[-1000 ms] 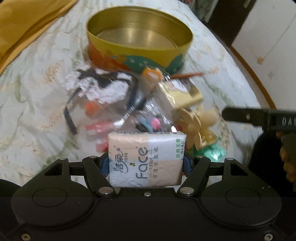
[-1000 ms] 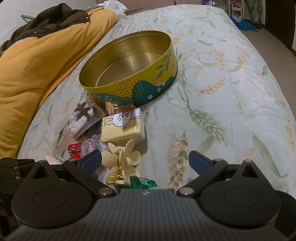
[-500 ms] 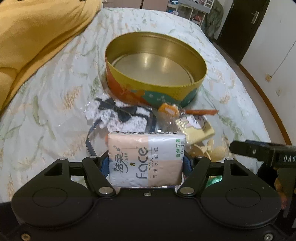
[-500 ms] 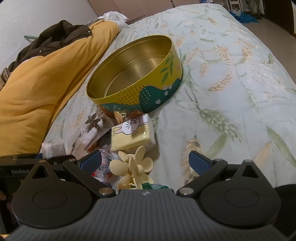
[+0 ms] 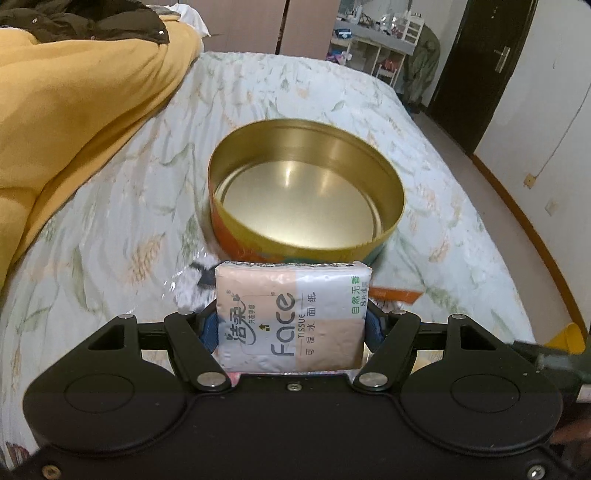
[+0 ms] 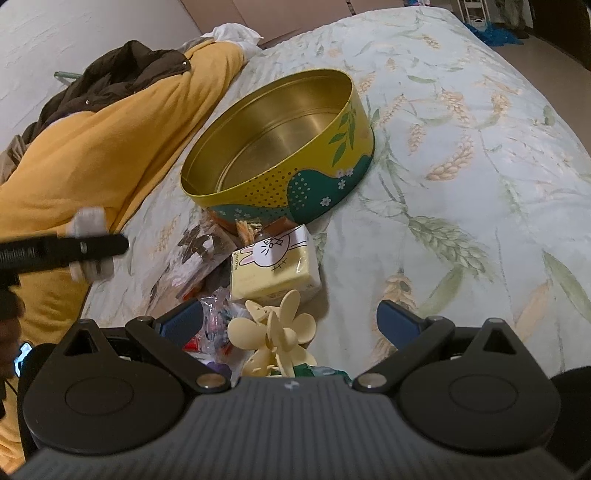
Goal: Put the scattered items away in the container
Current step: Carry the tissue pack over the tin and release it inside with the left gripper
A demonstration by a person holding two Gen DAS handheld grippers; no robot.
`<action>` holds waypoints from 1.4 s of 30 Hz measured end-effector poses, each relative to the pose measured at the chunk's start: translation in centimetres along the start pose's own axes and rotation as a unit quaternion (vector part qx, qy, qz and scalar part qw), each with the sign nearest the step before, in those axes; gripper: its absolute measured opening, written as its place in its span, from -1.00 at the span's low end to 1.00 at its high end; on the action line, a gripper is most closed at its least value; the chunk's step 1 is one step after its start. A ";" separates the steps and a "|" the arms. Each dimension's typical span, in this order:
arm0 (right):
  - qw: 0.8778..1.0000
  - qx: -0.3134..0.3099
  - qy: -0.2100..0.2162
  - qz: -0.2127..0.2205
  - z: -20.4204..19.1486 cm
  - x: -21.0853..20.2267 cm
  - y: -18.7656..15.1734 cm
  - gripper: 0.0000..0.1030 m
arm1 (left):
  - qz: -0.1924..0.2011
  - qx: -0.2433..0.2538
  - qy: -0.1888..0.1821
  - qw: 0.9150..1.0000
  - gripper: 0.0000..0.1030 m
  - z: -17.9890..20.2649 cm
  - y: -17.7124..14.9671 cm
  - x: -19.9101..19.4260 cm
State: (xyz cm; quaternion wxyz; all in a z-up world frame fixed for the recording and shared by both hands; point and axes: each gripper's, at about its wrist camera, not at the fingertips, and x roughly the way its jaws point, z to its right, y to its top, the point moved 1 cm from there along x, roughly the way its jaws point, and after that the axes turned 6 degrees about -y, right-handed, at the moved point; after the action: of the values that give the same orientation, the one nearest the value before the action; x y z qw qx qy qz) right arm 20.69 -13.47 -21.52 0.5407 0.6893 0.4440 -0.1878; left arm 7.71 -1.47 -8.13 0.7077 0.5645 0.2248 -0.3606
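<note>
Left gripper [image 5: 291, 325]: the 2 blue-padded jaws are clamped on the short ends of a soft plastic-wrapped pocket tissue pack [image 5: 292, 317], pale pink and white. Print on its top face reads "Face", "TISSUE", a row of Chinese characters, and a green vertical line of characters along the right edge. The pack sits level across the jaws, clear of the bedding.

Beyond the jaw tips, straight ahead: a round, shallow metal tin [image 5: 306, 195], gold inside, yellow outside with a green dotted wave, small white flowers and a leaf sprig. Nothing lies in it. It rests on a pale quilted bedspread with a wheat-ear print [image 5: 110, 221]. To the left of the jaws, a mustard-yellow blanket [image 5: 74, 103] is heaped with a dark brown padded jacket [image 5: 85, 22] on top.

Right gripper [image 6: 290, 321]: jaws stand wide, gripping nothing. Between them, close to the body, lies a cream plastic flower-shaped hair claw [image 6: 280, 336]. Just ahead of the jaws, a pale yellow tissue pack with a cartoon rabbit drawing [image 6: 275, 266]; the small lettering on its edge is too fine to read. Left of that, a clutter of clear plastic bags [image 6: 195, 258] with dark and red contents, touching the foot of the tin. At the far left of this view the other gripper's black finger crosses with the tissue pack, blurred.
</note>
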 end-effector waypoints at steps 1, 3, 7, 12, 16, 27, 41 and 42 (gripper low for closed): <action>1.000 -0.002 0.000 0.000 -0.1 0.0 0.0 1.00 | 0.002 0.002 0.000 1.000 0.32 0.0 0.4 0.0; 1.000 -0.006 0.002 -0.001 -0.2 0.1 -0.1 1.00 | 0.007 0.008 0.002 1.000 0.32 0.1 1.1 0.1; 1.000 -0.019 0.006 0.001 -0.8 0.3 -0.2 1.00 | 0.015 0.020 0.001 1.000 0.32 0.5 2.8 0.3; 0.999 -0.040 0.020 0.003 -1.7 0.7 -0.3 1.00 | 0.018 0.039 0.007 0.999 0.32 1.1 4.9 1.2; 0.999 -0.046 0.025 0.001 -2.0 1.1 -0.4 1.00 | 0.015 0.049 0.006 0.999 0.32 1.6 6.3 2.0; 0.998 -0.052 0.044 -0.006 -2.4 1.4 -0.6 1.00 | -0.007 0.061 0.006 0.998 0.32 3.0 9.7 5.9; 0.998 -0.036 0.055 -0.016 -2.0 2.3 -0.8 1.00 | -0.034 0.080 0.032 0.996 0.32 4.0 13.2 11.9; 0.998 -0.035 0.054 -0.020 -2.0 2.4 -0.8 1.00 | -0.035 0.079 0.031 0.996 0.32 4.0 13.3 12.1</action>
State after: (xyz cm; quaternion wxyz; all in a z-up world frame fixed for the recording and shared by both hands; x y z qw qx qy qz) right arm 20.90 -10.66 -23.12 0.5360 0.6703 0.4922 -0.1456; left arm 25.29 -7.04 -7.44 0.6405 0.6216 0.2372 -0.3836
